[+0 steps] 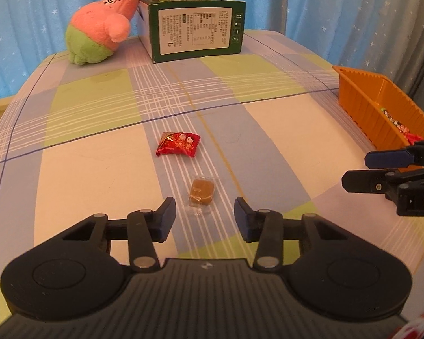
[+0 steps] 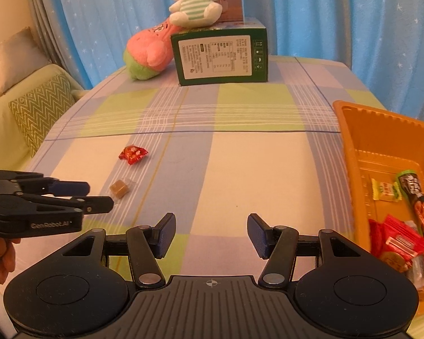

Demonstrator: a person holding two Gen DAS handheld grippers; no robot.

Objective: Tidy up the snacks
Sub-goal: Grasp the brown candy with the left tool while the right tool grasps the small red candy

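Left gripper [image 1: 205, 217] apart, brown candy [image 1: 201, 191] ahead

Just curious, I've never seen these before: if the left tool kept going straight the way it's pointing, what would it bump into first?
Most likely the small brown candy in clear wrap, lying just ahead of the left tool, roughly centred between its open fingers. Depth is hard to judge.

The wrapped candy [image 1: 201, 192] lies on the table [image 1: 268, 130]. Just behind the candy lies the snack packet [image 1: 178, 144]; far behind it stands the box [image 1: 196, 29]; to its right, the tray [image 1: 361, 101].
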